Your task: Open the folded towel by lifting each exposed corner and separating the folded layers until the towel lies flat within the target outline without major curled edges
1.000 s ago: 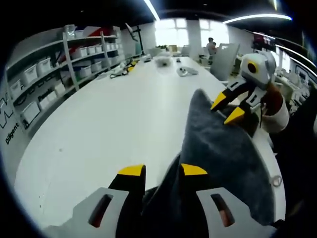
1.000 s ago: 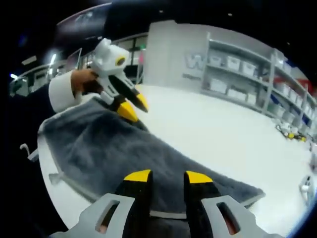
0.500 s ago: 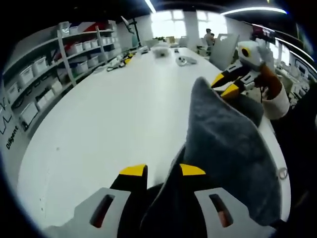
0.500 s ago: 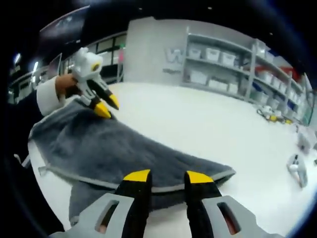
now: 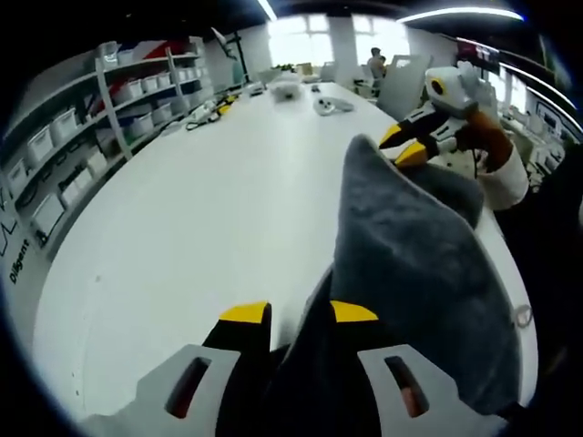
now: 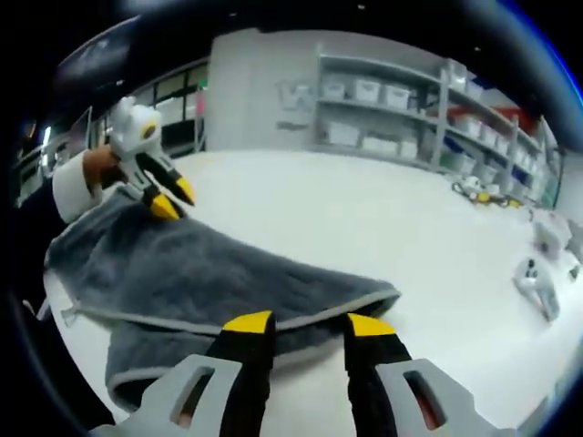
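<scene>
Holding: the grey towel (image 5: 410, 264) at two places, one with each of my tongs, over the white table (image 5: 200, 209).
Left gripper (image 5: 299, 314): its yellow-tipped jaws rise from the bottom of the left gripper view, and dark towel cloth fills the gap between them, so I read them as pinching the towel's near end.
Right gripper (image 6: 306, 323): in the right gripper view the jaws straddle the towel's light hem; whether they are pressed onto it I cannot tell.
Towel (image 6: 200, 273): on the table's near edge, an upper layer lying over a lower one, hems showing.
Far end: my left gripper (image 6: 168, 198) sits at the towel's far corner, my hand (image 6: 96, 168) behind it.
Background: shelves (image 5: 100, 109) with white bins; small items (image 6: 537, 282) farther along the table.
</scene>
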{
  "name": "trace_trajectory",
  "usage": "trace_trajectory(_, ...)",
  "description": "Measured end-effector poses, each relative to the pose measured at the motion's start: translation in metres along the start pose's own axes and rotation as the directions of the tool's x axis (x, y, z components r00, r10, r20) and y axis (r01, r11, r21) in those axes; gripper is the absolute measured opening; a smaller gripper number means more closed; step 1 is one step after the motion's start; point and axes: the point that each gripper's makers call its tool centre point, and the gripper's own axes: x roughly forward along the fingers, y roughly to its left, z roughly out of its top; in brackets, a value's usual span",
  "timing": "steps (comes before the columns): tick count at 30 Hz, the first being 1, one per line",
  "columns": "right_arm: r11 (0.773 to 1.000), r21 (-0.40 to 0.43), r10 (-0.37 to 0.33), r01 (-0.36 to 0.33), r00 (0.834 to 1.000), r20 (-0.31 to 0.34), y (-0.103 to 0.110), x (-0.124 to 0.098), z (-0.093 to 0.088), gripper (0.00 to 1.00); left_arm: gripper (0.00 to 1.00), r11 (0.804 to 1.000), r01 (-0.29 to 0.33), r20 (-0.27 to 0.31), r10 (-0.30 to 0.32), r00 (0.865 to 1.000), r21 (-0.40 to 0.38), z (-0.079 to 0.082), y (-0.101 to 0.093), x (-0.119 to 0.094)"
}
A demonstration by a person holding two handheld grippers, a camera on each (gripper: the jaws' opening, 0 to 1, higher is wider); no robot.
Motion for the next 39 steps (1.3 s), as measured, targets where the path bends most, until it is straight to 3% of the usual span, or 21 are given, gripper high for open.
trace_trajectory(6, 0.996, 0.091, -0.011, 0.01, 1.0, 0.002, -0.009, 0.007, -0.003, 0.31, 0.23, 1.0, 0.014, -0.005, -0.014, 1.0, 0.003, 0.0, 0.001, 0.007)
trace_trajectory(11, 0.988, 0.148, 0.039, -0.044, 0.999, 0.033, -0.002, 0.015, -0.001, 0.29, 0.17, 0.999, 0.042, -0.009, -0.042, 0.999, 0.025, 0.001, -0.004, 0.013)
trace_trajectory(17, 0.986, 0.152, 0.061, -0.071, 0.996, 0.067, 0.001, 0.015, 0.004, 0.07, 0.08, 0.999, 0.048, 0.009, -0.049, 0.999, 0.015, 0.007, -0.003, 0.013)
trace_trajectory(24, 0.985, 0.143, 0.073, -0.093, 0.988, 0.139, 0.005, -0.001, 0.021, 0.0, 0.04, 0.999, 0.047, 0.044, -0.047, 0.998, -0.009, 0.015, 0.003, 0.007)
trace_trajectory(30, 0.983, 0.123, 0.107, -0.133, 0.974, 0.197, 0.015, -0.019, 0.038, 0.0, 0.04, 0.998, 0.045, 0.097, -0.039, 0.994, -0.052, 0.027, 0.016, -0.005)
trace_trajectory(39, 0.968, 0.101, 0.186, -0.229, 0.927, 0.325, 0.033, -0.055, 0.069, 0.0, 0.03, 0.994, 0.032, 0.172, -0.013, 0.985, -0.107, 0.043, 0.029, -0.026)
